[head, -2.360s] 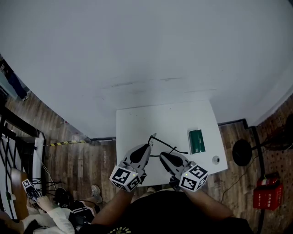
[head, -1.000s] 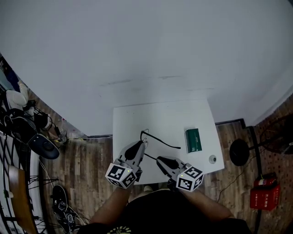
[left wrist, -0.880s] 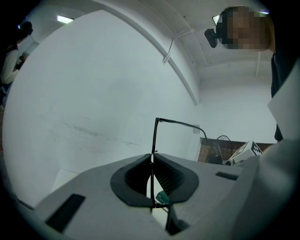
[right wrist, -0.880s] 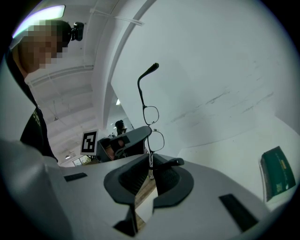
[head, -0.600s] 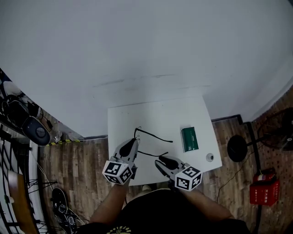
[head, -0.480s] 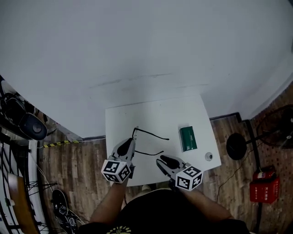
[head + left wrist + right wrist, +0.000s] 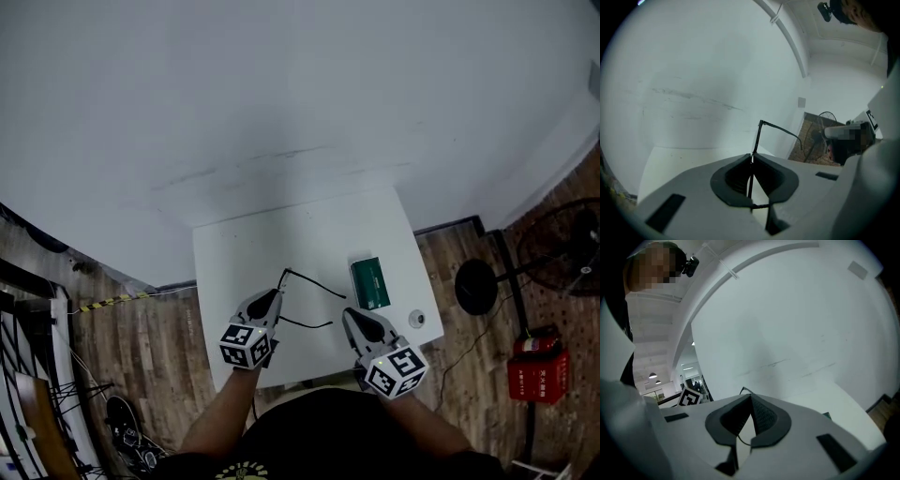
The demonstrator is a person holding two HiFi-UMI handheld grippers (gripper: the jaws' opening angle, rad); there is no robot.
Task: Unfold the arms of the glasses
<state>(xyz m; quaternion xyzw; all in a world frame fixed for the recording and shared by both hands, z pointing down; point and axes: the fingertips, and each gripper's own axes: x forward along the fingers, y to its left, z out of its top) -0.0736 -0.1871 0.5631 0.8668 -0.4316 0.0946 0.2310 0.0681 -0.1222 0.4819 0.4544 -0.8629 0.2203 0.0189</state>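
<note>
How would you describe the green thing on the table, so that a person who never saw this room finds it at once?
Look at the white table. On its right side, just beyond the right gripper, lies a flat green box. It is the only coloured rectangle there: the glasses are thin black wire, and the other object is small and round.

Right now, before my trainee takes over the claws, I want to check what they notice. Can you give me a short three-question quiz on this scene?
1. True or false: the right claw is shut.
2. What does the left claw grip? A) a pen B) the glasses C) a cup
3. Fill in: the green case lies on the white table, nearer the ___ claw.

Key: 1 true; 2 B; 3 right.
</note>
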